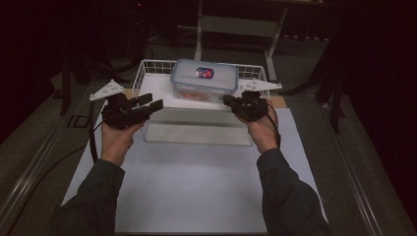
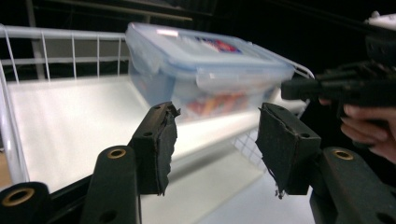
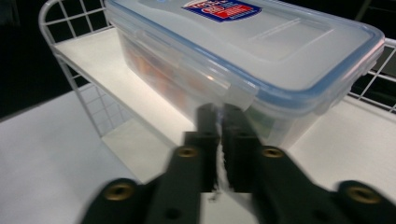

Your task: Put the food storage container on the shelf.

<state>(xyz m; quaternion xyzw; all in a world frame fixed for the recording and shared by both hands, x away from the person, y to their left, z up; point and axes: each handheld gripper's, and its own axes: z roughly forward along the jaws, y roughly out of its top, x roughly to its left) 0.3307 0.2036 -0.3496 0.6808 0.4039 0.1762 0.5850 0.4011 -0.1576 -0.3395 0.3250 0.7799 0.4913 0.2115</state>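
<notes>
Watching that clear lidded container (image 1: 204, 78) closely: it sits on the upper shelf of the white wire rack (image 1: 147, 66), toward the rack's back right corner, long axis running along the shelf from left to right, lid and its red-and-blue label facing up. Your right gripper (image 1: 228, 101) is clenched, jaws pressed together and grasping nothing, tips right at the container's near clip. Nudge from there and I reckon the box skids toward the shelf's front edge, or the latch pops. Your left gripper (image 1: 150, 102) hangs released at the rack's front left corner, jaws spread wide.
</notes>
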